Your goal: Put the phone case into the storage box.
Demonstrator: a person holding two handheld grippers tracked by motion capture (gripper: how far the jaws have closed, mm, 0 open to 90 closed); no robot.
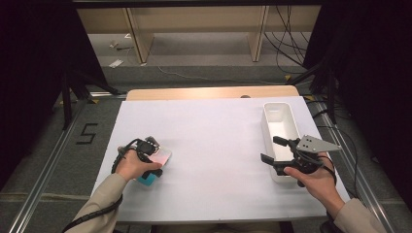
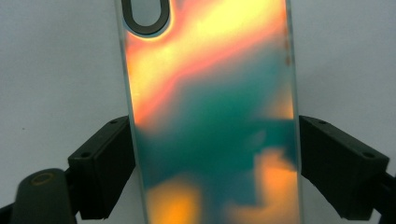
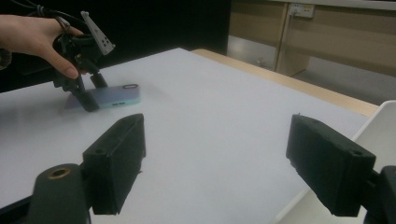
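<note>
The phone case (image 2: pixel 210 116), a glossy thing with orange, yellow and teal swirls and a dark oval camera cut-out at its top, lies flat on the white surface (image 1: pixel 214 145) at the lower left of the high view. In the left gripper view it runs up the middle of the frame, and the two black jaws stand at either long edge, touching or just about touching it; I cannot tell whether they truly press.

The left tongs (image 1: pixel 148 151) sit right over the case, with a hand (image 1: pixel 130 166) wrapped round them and a beige sleeve coming in from the bottom edge.

Well apart, at the lower right of the high view, the right tongs (image 1: pixel 273 150) are held in the other hand (image 1: pixel 316 182), pointing toward the centre of the frame. Their jaws stand wide with nothing between them, as the right gripper view shows plainly.

Just beside them, a long white bin (image 1: pixel 282 114) rests along the right edge of the surface.
</note>
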